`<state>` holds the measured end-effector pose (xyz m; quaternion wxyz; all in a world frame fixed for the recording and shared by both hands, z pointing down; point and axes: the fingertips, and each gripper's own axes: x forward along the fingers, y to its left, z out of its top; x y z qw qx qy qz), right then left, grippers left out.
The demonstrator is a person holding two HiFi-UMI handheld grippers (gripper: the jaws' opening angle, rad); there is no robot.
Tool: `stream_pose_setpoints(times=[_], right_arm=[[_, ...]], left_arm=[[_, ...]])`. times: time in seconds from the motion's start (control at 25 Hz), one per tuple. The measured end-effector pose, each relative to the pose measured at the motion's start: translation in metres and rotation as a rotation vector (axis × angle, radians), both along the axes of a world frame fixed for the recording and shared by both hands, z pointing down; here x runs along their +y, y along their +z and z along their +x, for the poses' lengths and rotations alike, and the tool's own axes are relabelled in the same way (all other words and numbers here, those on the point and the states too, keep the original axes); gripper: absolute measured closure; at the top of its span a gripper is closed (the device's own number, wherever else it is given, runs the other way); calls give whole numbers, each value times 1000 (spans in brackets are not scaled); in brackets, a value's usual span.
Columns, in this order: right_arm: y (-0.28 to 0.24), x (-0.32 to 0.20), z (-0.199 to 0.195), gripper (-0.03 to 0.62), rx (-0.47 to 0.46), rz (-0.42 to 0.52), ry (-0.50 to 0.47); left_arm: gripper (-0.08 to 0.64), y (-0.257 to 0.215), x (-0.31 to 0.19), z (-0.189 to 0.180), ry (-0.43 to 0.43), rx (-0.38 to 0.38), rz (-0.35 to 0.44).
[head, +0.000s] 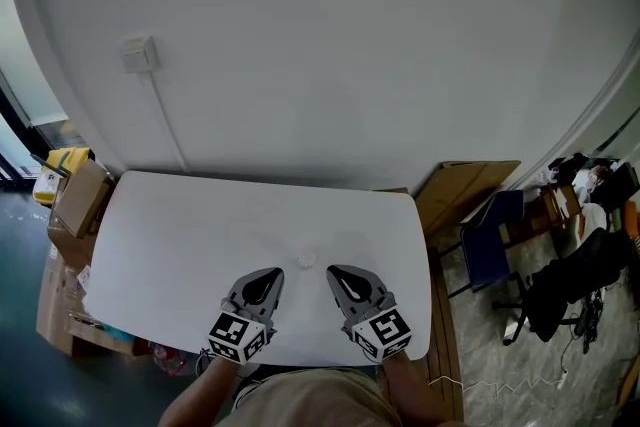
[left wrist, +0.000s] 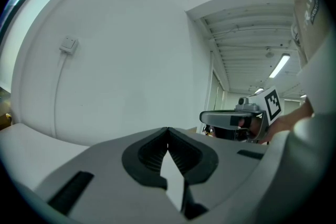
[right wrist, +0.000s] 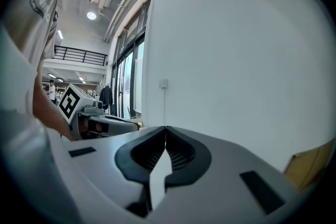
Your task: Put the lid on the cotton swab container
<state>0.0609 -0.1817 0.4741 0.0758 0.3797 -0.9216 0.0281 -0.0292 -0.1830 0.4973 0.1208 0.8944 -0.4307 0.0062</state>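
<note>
Head view: left gripper (head: pixel 271 274) and right gripper (head: pixel 336 271) sit closed and empty near a faint round thing (head: pixel 306 259), maybe the lid, so capping looks unstarted.

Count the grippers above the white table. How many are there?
2. The left gripper is over the near edge of the table, left of a small white round object; the right gripper is right of it. Both have shut, empty jaws. None seems hidden.
</note>
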Motion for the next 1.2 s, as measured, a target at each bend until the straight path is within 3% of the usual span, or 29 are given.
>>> stream_pose_setpoints(times=[0.32,0.52,0.84,1.04,1.2], right_arm=[[35,-17,7,577,40,-59,16],[62,-38,0,575,66,-95,19],[85,-59,-19,577,169,-77,-54],[95,-66,-26,577,167,-100,-80],[106,-75,-17,577,132,-148,-44]], left_arm=[[545,73,-16,5,31,-106,-85],[545,118,-31,9,45,-129,-120],[545,161,-51,18,94,-156,-166],[545,176,-58,19,119,-181,-179],[545,191,-53,29,197,-196,-173]])
